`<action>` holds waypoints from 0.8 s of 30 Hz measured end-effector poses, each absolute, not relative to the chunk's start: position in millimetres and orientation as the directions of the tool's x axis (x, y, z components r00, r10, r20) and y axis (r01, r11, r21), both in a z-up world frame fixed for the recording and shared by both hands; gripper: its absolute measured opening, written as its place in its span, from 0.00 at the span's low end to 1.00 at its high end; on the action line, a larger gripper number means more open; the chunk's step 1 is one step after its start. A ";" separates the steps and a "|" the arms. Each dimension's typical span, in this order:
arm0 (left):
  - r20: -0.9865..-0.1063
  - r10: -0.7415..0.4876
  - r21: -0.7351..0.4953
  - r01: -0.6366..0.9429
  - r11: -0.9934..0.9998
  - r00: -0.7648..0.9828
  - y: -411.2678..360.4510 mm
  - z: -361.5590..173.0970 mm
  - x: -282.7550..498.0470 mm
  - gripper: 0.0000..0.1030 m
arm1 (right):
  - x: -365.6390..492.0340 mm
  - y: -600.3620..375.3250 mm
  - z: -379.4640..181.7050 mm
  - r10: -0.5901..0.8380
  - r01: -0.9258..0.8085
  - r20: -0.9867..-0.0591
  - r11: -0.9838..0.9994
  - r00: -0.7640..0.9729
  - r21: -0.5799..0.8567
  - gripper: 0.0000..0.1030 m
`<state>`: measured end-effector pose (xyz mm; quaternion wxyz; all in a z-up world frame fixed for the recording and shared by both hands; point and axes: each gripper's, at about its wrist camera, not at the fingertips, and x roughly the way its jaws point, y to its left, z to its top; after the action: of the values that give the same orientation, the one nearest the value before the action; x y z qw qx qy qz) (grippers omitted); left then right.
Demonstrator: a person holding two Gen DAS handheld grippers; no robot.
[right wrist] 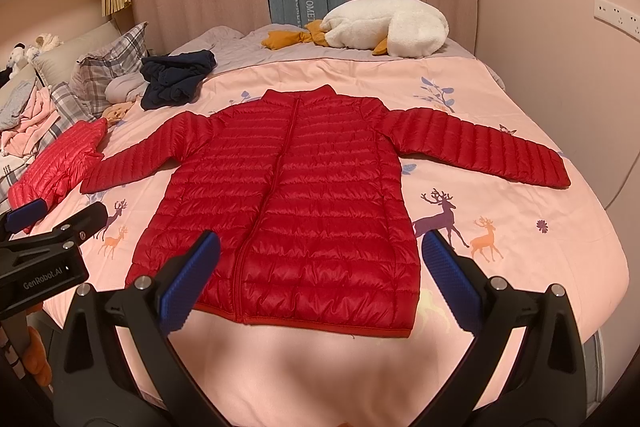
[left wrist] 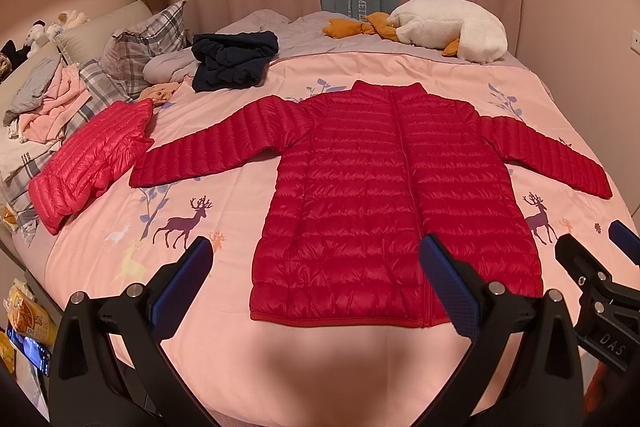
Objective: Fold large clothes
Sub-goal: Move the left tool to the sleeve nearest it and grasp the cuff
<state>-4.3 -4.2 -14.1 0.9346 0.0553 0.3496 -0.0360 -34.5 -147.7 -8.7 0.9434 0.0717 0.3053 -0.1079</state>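
View from my two tools over the bed. The dark red quilted down jacket (left wrist: 394,187) lies flat and face up on the pink deer-print bedcover (left wrist: 224,187), zip closed, collar away from me, hem nearest me, both sleeves spread out to the sides. My left tool (left wrist: 316,281) hangs above the hem with its blue-padded fingers (left wrist: 450,287) wide apart and holding nothing; my right tool (right wrist: 320,273) hangs over the hem beside it, likewise spread and empty. Neither touches the fabric.

Judged from this layout, no fold is made yet, and the step in hand is the first sleeve fold. To do it well, I would pinch one cuff and the shoulder seam on the same side, lift only enough to clear the padding, and lay the sleeve across the chest so that its edge runs parallel to the zip. The slippery shell may slide, so the grip should take both layers.

A folded bright pink-red quilted jacket (left wrist: 90,163) lies near the left sleeve end, and a crumpled navy garment (left wrist: 234,61) lies beyond the left shoulder; both sit clear of the fold area. A white plush goose (left wrist: 448,27) rests at the far edge.
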 end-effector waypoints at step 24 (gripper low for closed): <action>-0.669 -0.356 -0.473 -0.003 0.881 0.652 116.7 -87.0 97.9 0.99 | -8.9 -174.5 -34.2 -0.002 0.166 -0.498 0.944 0.867 0.286 0.98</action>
<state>97.9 116.7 -87.0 0.8813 -0.2221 0.4048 -0.1002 -8.9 -174.5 -34.2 0.9526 0.1616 0.2540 -0.0439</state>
